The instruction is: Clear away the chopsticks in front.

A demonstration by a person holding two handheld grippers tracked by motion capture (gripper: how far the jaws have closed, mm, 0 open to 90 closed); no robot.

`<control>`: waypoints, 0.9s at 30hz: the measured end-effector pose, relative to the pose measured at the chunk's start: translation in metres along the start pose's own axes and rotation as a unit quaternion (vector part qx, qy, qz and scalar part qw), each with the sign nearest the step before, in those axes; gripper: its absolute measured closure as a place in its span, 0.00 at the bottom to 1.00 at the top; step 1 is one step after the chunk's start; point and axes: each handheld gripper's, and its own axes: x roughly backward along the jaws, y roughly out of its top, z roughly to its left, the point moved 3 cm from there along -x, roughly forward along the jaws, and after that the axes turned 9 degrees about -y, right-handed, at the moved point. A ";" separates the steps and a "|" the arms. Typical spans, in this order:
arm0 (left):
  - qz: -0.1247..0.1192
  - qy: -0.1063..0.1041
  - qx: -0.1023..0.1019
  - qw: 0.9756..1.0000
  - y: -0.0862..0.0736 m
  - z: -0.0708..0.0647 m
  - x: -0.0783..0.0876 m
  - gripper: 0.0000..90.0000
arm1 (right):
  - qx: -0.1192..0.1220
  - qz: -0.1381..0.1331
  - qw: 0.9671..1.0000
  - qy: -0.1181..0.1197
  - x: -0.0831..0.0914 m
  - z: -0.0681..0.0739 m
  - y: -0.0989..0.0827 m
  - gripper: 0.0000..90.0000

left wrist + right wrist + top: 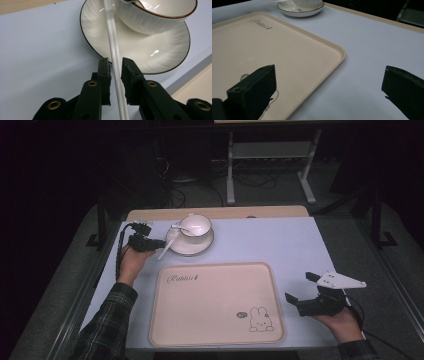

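A white cup [196, 224] stands on a white saucer [194, 248] with a dark rim at the back of the table. A white spoon [167, 245] slants from the cup's left side down over the saucer's edge. My left gripper [161, 243] is at the lower end of the spoon, to the left of the saucer. In the left gripper view the spoon's handle [115, 60] runs between the two pads [106, 72], which close on it just short of the saucer [140, 47] and cup [155, 17]. My right gripper [300, 286] hovers open right of the tray, jaws [329, 72] wide and empty.
A beige tray [210, 305] with a rabbit drawing and script lettering lies empty in the middle front of the pale blue table top [270, 240]. The tray's corner [337, 50] lies just left of the right gripper. Beyond the table's far wooden edge are desk legs and cables.
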 end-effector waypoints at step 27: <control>0.039 0.009 0.006 0.999 -0.015 0.002 -0.020 0.90 | 0.000 0.003 1.000 0.001 0.000 0.000 0.000 0.00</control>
